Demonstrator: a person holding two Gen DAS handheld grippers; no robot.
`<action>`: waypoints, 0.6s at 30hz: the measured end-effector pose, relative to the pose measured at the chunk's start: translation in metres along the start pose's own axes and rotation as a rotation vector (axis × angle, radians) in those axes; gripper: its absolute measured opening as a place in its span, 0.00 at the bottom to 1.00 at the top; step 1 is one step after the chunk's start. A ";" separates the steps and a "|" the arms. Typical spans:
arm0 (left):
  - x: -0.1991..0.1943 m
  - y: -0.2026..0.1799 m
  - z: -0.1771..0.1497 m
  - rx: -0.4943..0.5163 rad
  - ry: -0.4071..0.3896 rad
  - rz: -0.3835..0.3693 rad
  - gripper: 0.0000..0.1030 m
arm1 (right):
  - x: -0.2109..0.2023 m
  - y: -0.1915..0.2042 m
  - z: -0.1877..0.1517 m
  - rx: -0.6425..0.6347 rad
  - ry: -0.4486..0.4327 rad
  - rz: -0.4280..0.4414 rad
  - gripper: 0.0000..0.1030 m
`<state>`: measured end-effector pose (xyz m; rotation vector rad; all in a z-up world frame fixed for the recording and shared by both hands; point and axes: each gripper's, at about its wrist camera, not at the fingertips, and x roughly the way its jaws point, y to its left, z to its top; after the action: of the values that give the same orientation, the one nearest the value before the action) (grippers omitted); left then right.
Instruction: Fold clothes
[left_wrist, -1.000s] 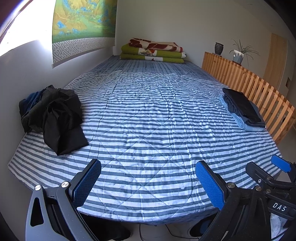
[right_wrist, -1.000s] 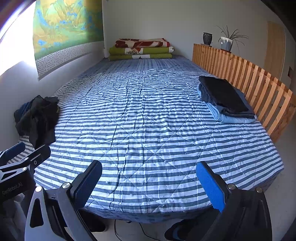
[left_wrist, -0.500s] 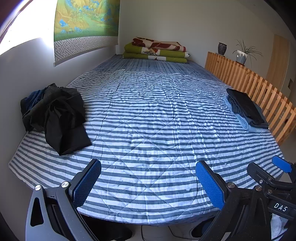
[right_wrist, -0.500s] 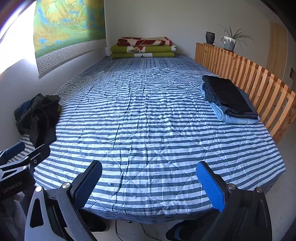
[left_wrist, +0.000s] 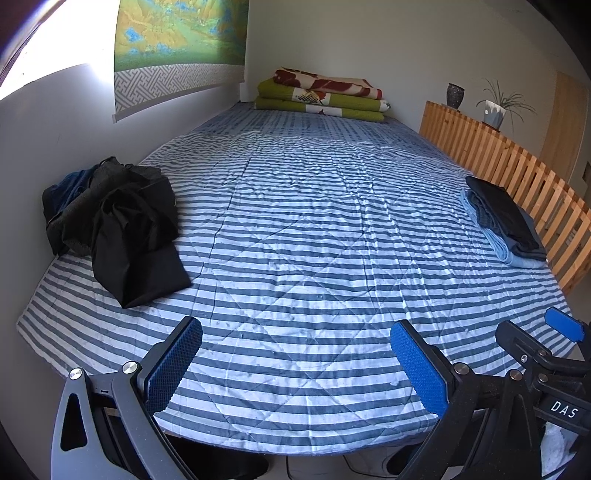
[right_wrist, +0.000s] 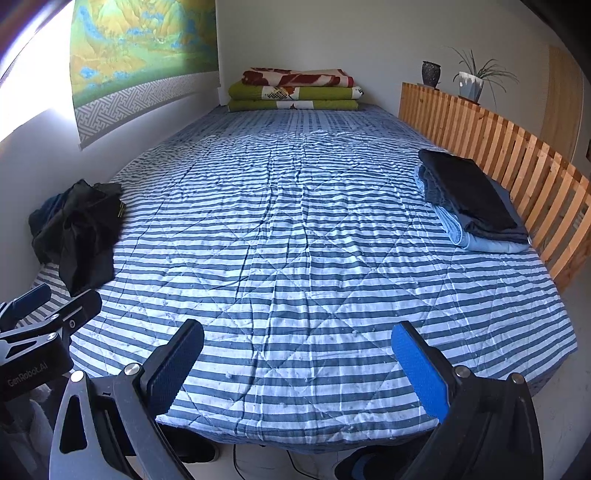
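Now both claws, left claw (left_wrist: 295, 363) and right claw (right_wrist: 297, 365), gape wide and empty; best reach the crumpled dark clothes (left_wrist: 122, 225) at the bed's (left_wrist: 314, 229) left edge, pinching one garment only.

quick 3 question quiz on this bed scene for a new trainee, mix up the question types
1. True or false: the left claw is shut on a garment.
2. Multiple choice: where does the crumpled pile of dark clothes lie? A) by the wall side of the bed B) beside the wooden slatted rail C) on the folded blankets
3. Short answer: what sits on the striped quilt next to the wooden slatted rail?

Key
1. False; both the left claw and the right claw are open and empty.
2. A
3. A neat folded stack of clothes, dark on top, light blue at the bottom.
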<state>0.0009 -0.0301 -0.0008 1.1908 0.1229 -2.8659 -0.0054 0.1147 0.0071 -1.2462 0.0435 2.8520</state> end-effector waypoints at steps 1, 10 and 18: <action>0.002 0.001 0.000 0.000 0.002 0.002 1.00 | 0.002 0.001 0.001 -0.002 0.001 0.003 0.97; 0.019 0.024 0.008 -0.043 0.005 0.036 1.00 | 0.023 0.022 0.017 -0.038 0.004 0.040 0.97; 0.034 0.071 0.006 -0.138 0.002 0.101 1.00 | 0.054 0.059 0.041 -0.101 0.009 0.133 0.98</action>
<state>-0.0226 -0.1011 -0.0244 1.1406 0.2478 -2.7199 -0.0742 0.0583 -0.0041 -1.3224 -0.0188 2.9960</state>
